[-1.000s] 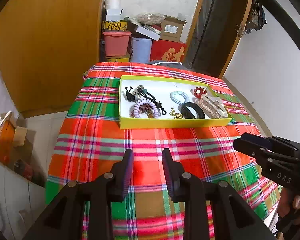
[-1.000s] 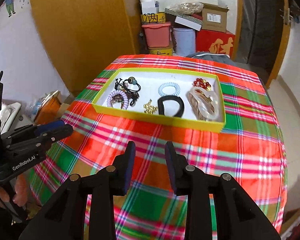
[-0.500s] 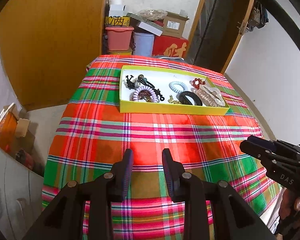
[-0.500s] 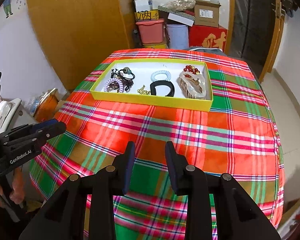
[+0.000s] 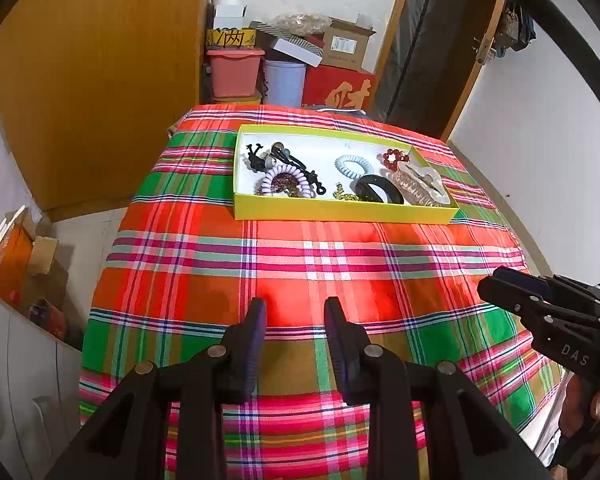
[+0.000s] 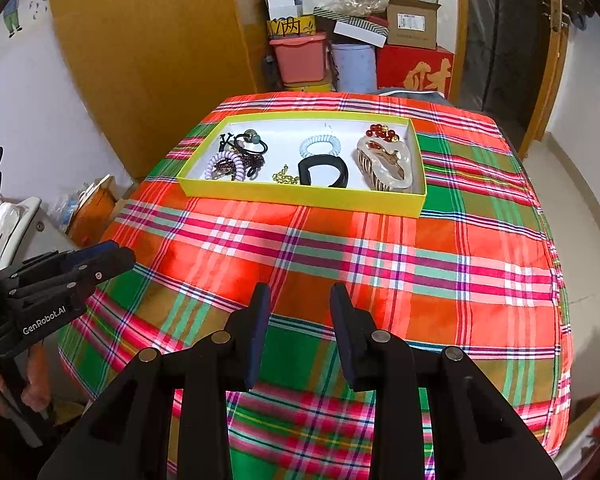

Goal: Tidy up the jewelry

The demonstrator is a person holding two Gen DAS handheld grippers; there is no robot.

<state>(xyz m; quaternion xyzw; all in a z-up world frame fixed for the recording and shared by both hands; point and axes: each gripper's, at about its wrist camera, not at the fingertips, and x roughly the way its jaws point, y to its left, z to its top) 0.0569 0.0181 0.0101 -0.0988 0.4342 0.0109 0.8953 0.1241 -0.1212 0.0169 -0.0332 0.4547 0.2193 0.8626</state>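
Entry: one yellow tray (image 6: 300, 196), white-lined, set toward the far end of a tabletop (image 6: 380, 264) draped in red-and-green plaid cloth.

Contents, left to right in the right-wrist view:
- tangle of black hair ties (image 6: 247, 142) with a lilac spiral tie (image 6: 224, 164) lying against it;
- short gold chain (image 6: 285, 177);
- pale blue spiral tie (image 6: 320, 145), apart from the tangle;
- black oval hair clip (image 6: 323, 170), just in front of the blue tie;
- red bead bracelet (image 6: 381, 133) in the far right corner;
- large translucent claw clip (image 6: 386, 168), touching the bracelet.

Everything lay inside the tray; nothing rested on the bare cloth.

Left tongs (image 5: 294, 320): part-open, nothing between the pads. Right tongs (image 6: 300, 304): likewise part-open and empty. Both hovered over the near cloth, well apart from the tray.

Change noted: compared with a second earlier the tray sat farther off and smaller in both views, so both tongs had drawn back from it. Judgement: with all pieces boxed and both tongs empty and retreating, the sorting appeared finished or nearly so.
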